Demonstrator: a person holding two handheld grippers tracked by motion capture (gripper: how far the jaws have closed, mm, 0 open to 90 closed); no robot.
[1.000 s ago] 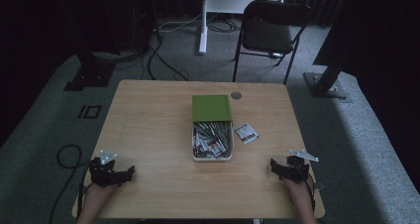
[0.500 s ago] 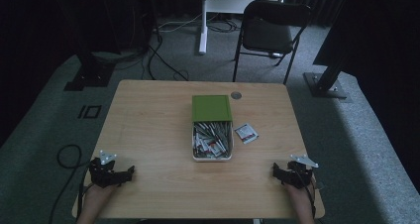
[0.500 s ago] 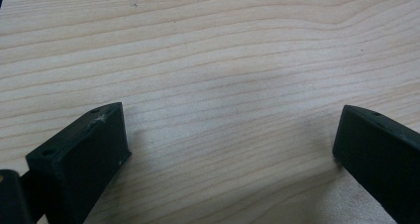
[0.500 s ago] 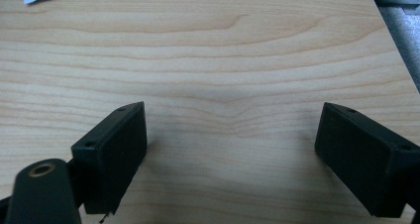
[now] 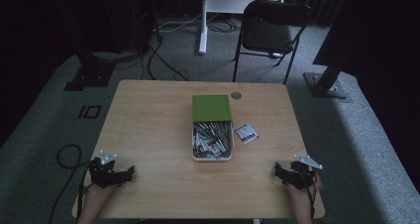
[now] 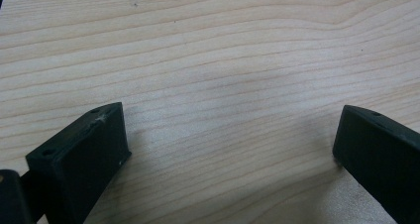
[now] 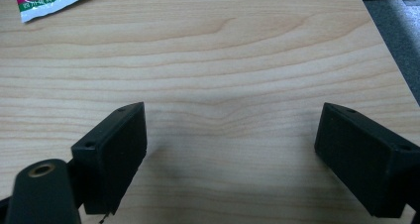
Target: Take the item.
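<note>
A white box full of several small packets sits mid-table, its green lid half slid back over the far end. One loose packet lies just right of the box, and its corner shows in the right gripper view. My left gripper rests at the near left of the table, open, with bare wood between its jaws. At the near right corner my right gripper is open too, over bare wood.
The wooden table has a round cable grommet near its far edge. A black folding chair and a white desk leg stand beyond it. The table's right edge lies close to the right gripper.
The right gripper has shifted slightly nearer the front edge of the table. The left gripper has stayed where it was.
</note>
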